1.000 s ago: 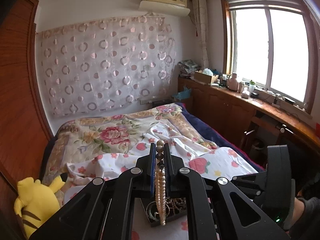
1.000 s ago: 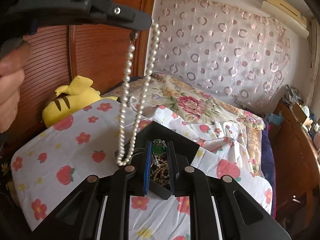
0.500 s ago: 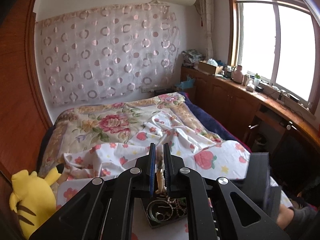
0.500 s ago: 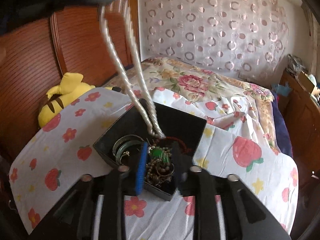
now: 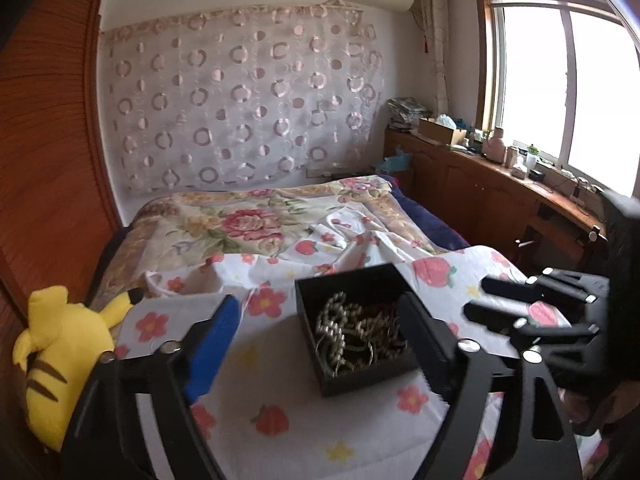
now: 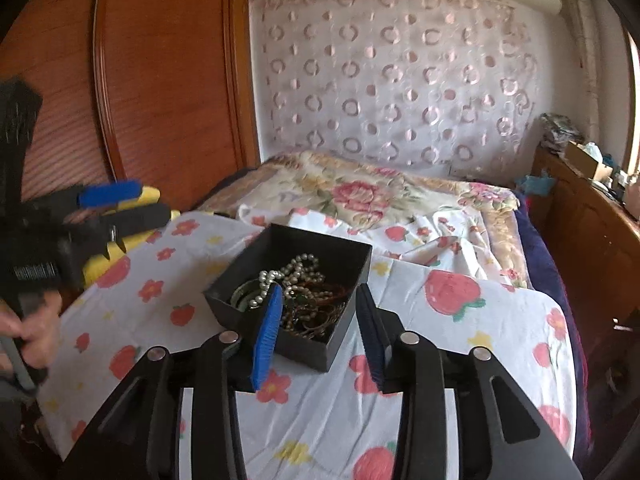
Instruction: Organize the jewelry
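Observation:
A black open box [image 5: 384, 280] [image 6: 320, 246] sits on the strawberry-print cloth and holds a tangle of jewelry. The white pearl necklace [image 5: 332, 326] [image 6: 286, 274] lies heaped inside it, on top of darker bead strands and a bangle [image 6: 243, 296]. My left gripper [image 5: 316, 332] is open and empty, low over the cloth in front of the box; it also shows at the left of the right wrist view [image 6: 132, 204]. My right gripper [image 6: 316, 312] is open and empty, its fingers either side of the box's near corner; it shows at the right of the left wrist view [image 5: 508, 300].
The cloth [image 6: 440, 360] covers a raised flat surface at the foot of a bed with a floral quilt [image 5: 240, 224]. A yellow plush toy [image 5: 56, 352] lies at the left edge. A wooden wardrobe [image 6: 152, 80] stands left, a wooden counter [image 5: 500, 184] under the window right.
My left gripper let go of the pearl necklace, which dropped into the box, then opened wide and came down. My right gripper also opened.

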